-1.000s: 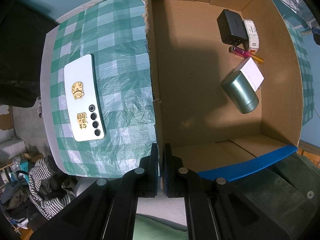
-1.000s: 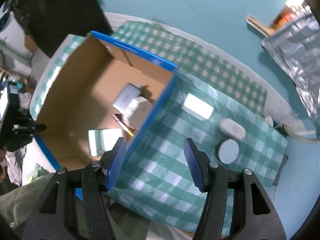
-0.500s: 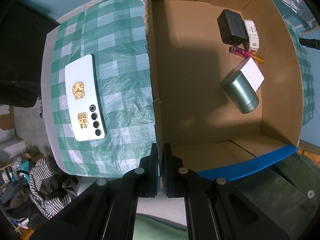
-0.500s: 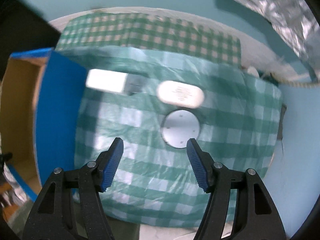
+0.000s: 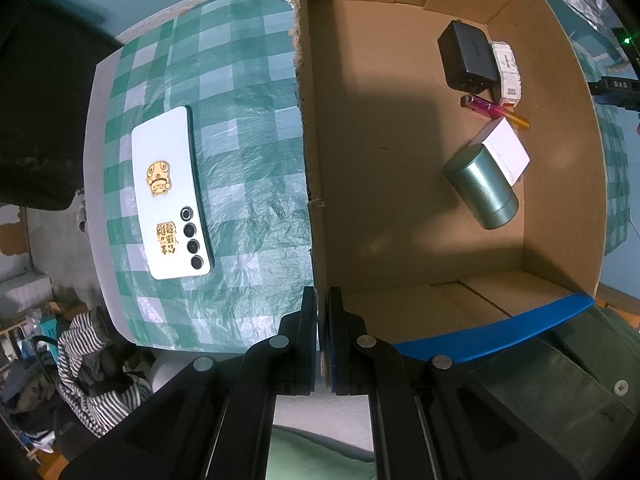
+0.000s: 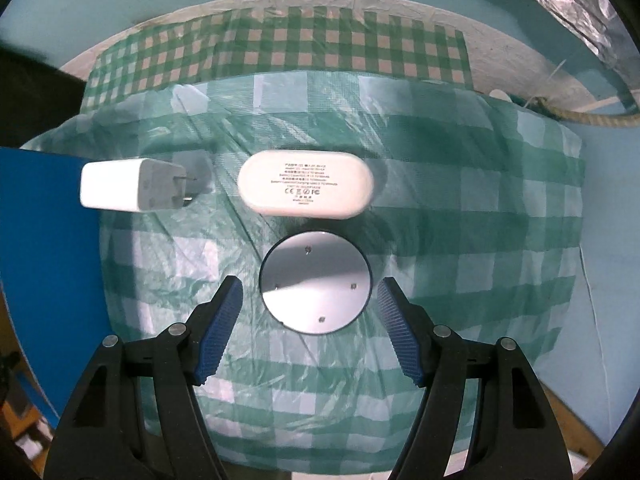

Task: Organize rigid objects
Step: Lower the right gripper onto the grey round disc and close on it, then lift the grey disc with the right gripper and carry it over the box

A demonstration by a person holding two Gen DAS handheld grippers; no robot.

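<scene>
Left gripper (image 5: 322, 336) clamped on the near end of the cardboard box (image 5: 400, 184) side wall, pads pinching its edge. Only in the left wrist view: inside the box, a green canister (image 5: 482, 188), white block (image 5: 505, 149), pink lighter (image 5: 494, 110) and black charger (image 5: 468, 56) by the far wall; left of the box, a white phone (image 5: 170, 194) face down on the checked cloth (image 5: 248, 184). Right gripper (image 6: 310, 330) spread and just been widening, flanking the grey disc (image 6: 316, 282) without contact. Only in the right wrist view: beyond the disc, a white oval case (image 6: 306, 189); left of that, a white plug adapter (image 6: 134, 186) near the box's blue flap (image 6: 48, 260).
</scene>
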